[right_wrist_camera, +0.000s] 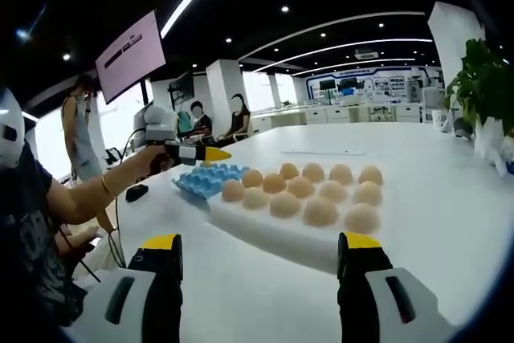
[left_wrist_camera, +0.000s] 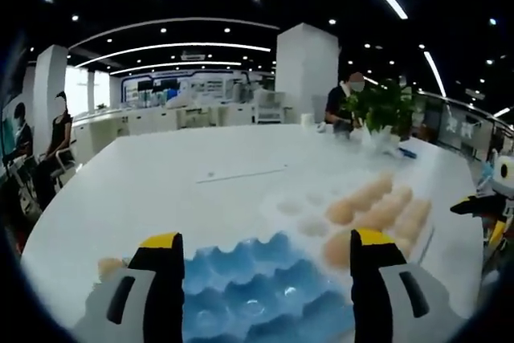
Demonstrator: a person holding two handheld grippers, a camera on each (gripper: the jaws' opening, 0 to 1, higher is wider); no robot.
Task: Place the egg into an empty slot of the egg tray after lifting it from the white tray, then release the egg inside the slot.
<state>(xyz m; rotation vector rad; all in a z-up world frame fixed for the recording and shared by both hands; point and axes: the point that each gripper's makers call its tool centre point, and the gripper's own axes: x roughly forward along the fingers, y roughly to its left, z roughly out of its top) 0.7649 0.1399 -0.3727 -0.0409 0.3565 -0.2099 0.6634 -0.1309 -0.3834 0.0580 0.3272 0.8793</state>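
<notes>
The blue egg tray [left_wrist_camera: 265,287] lies low between the jaws of my left gripper [left_wrist_camera: 267,247], which is open and holds nothing. A lone egg [left_wrist_camera: 110,265] shows just left of the left jaw. To the right, the white tray [left_wrist_camera: 301,206] carries several tan eggs [left_wrist_camera: 377,206]. In the right gripper view, my right gripper [right_wrist_camera: 261,247] is open and empty, just short of the white tray [right_wrist_camera: 273,234] and its eggs [right_wrist_camera: 301,189]. Beyond them, the blue egg tray [right_wrist_camera: 205,178] sits under the hand-held left gripper [right_wrist_camera: 193,153].
Everything rests on a wide white table [left_wrist_camera: 185,174]. A potted plant [right_wrist_camera: 482,78] stands at its far right, and a small black object [right_wrist_camera: 136,192] lies near the left edge. People stand and sit past the table [left_wrist_camera: 56,130]. A monitor [right_wrist_camera: 131,55] hangs at the left.
</notes>
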